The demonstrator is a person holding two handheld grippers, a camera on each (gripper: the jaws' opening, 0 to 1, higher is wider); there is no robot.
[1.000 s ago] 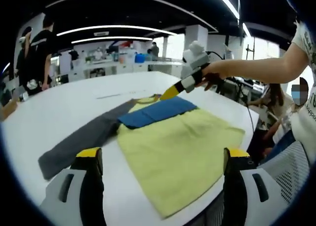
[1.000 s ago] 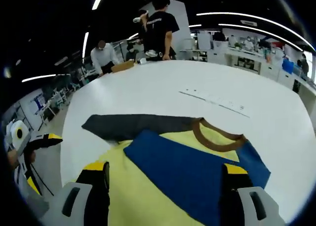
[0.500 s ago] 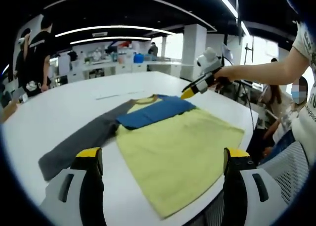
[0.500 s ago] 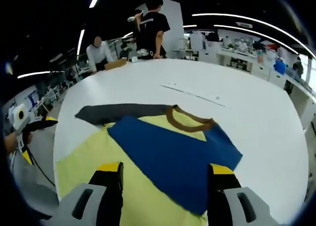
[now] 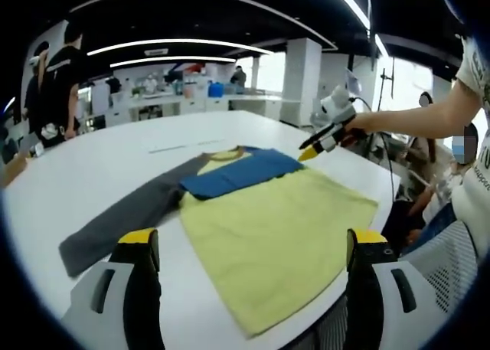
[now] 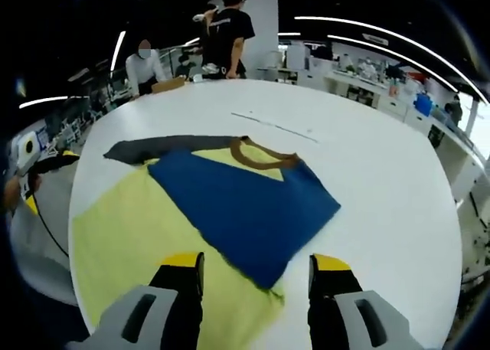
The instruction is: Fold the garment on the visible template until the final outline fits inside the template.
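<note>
A pale yellow long-sleeved shirt (image 5: 276, 224) lies flat on the round white table (image 5: 92, 166). Its blue sleeve (image 5: 239, 172) is folded across the chest, and its dark grey sleeve (image 5: 122, 220) stretches out straight toward the table edge.

The left gripper view looks up the shirt from its hem and takes in the whole grey sleeve, plus the right gripper (image 5: 312, 152) held in a person's hand (image 5: 354, 129) just past the far side of the shirt; from here its yellow-tipped fingers look close together, though I cannot tell for sure.

The right gripper view looks across the shirt from the side, showing the brown collar (image 6: 260, 155) and the blue sleeve's free end near its own fingers (image 6: 182, 285), which stand apart above the cloth with nothing between them.

The left gripper (image 5: 249, 277) hovers over the hem, fingers wide apart and empty.
</note>
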